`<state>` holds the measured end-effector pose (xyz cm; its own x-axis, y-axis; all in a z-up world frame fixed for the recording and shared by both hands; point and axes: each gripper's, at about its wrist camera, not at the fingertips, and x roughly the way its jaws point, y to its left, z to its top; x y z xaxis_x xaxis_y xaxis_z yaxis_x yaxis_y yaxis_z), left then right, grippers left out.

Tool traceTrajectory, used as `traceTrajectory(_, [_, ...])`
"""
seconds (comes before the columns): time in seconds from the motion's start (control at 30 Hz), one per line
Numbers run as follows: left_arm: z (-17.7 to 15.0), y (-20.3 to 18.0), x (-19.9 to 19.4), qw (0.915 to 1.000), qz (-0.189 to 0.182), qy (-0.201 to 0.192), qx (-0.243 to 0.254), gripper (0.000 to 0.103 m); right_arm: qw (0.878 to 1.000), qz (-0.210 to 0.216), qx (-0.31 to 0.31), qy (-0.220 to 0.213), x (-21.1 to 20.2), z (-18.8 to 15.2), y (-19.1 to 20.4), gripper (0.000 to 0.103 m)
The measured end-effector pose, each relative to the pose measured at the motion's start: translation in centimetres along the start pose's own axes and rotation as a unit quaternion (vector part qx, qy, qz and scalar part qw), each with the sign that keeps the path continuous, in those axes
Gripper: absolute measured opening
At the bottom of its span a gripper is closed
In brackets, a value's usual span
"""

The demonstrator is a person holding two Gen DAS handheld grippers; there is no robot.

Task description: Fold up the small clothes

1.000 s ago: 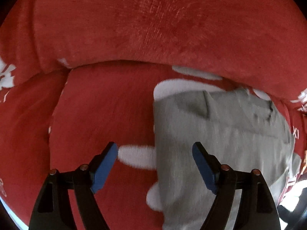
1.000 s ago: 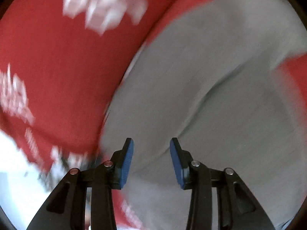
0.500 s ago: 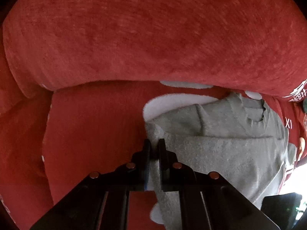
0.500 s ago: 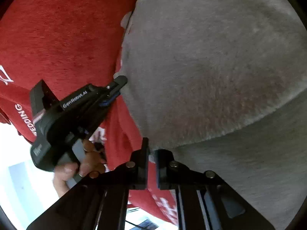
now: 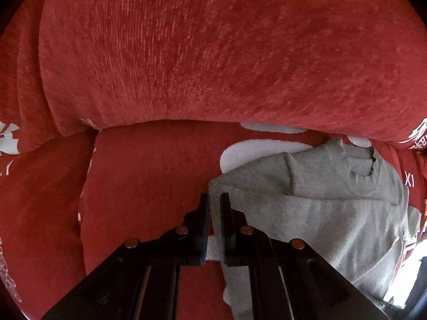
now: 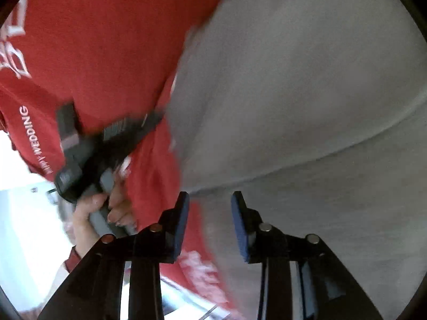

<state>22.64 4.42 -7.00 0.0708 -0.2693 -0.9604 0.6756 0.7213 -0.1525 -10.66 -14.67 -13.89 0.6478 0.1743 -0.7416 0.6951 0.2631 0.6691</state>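
Observation:
A small grey garment [image 5: 333, 208] lies folded on a red sofa seat [image 5: 149, 176], its collar toward the backrest. My left gripper [image 5: 214, 200] has its jaws nearly together at the garment's left corner, with a narrow gap, and the cloth edge runs between and under them. In the right wrist view the grey garment [image 6: 307, 106] fills the right side. My right gripper [image 6: 210, 202] is open over its folded edge, gripping nothing. The left gripper [image 6: 106, 144] shows there blurred, held by a hand, at the garment's far edge.
A red sofa backrest [image 5: 213, 53] rises close behind the seat. The red cover carries white printed patterns [image 5: 256, 152] and lettering [image 6: 34, 138]. A bright floor area [image 6: 24, 213] lies beyond the sofa edge at the lower left.
Both grippers closed on the garment's edge half a second ago. My right gripper has since opened and released the cloth. The left jaws have parted slightly.

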Motion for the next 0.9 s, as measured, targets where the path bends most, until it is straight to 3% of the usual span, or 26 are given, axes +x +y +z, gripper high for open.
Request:
traceTrajectory(0.1, [-0.6,-0.2,-0.4,1.0,0.003,-0.005,-0.004,0.009,0.993,-0.057,0.066,-0.076,-5.9,3.1,-5.6,0.036])
traceTrajectory(0.17, [-0.8,-1.4,0.1,0.9999,0.005,-0.009,-0.006,0.009,0.984,-0.079,0.117,-0.104,-8.7,4.9,-9.4,0.038])
traceTrajectory(0.33, [-1.6,-2.5,1.5,0.9997,0.024,0.004,-0.005,0.009,0.974,-0.054,0.187,-0.119,-9.2,6.0,-13.8,0.039])
traceTrajectory(0.37, [-1.7,-2.5,1.7,0.9996,0.026,0.006,-0.007,0.009,0.974,-0.05,0.184,-0.124,-9.8,6.5,-14.4,0.036])
traceTrajectory(0.4, [-1.9,-2.5,1.7,0.9996,0.027,0.006,-0.012,0.009,0.975,-0.058,0.176,-0.122,-12.1,7.0,-15.7,0.016])
traceTrajectory(0.43, [-2.0,-2.6,1.7,0.9995,0.027,0.005,-0.014,0.009,0.978,-0.066,0.154,-0.123,-12.4,7.6,-15.3,0.007])
traceTrajectory(0.53, [-2.6,-3.0,2.0,0.999,0.043,0.003,-0.008,0.009,0.983,-0.091,0.038,-0.154,-14.3,8.4,-12.4,0.007])
traceTrajectory(0.63, [-3.1,-2.4,2.1,0.9985,0.055,0.004,-0.008,0.009,0.979,-0.119,-0.044,-0.161,-14.2,7.8,-8.4,0.007])
traceTrajectory(0.8, [-3.8,-2.2,1.6,0.9975,0.066,0.006,-0.023,0.009,0.988,-0.128,-0.015,-0.089,-10.0,9.3,-10.9,0.01])
traceTrajectory(0.9, [-4.2,-2.5,0.4,0.9976,0.065,0.007,-0.023,0.009,0.988,-0.119,0.01,-0.096,-8.6,9.5,-11.4,0.01])
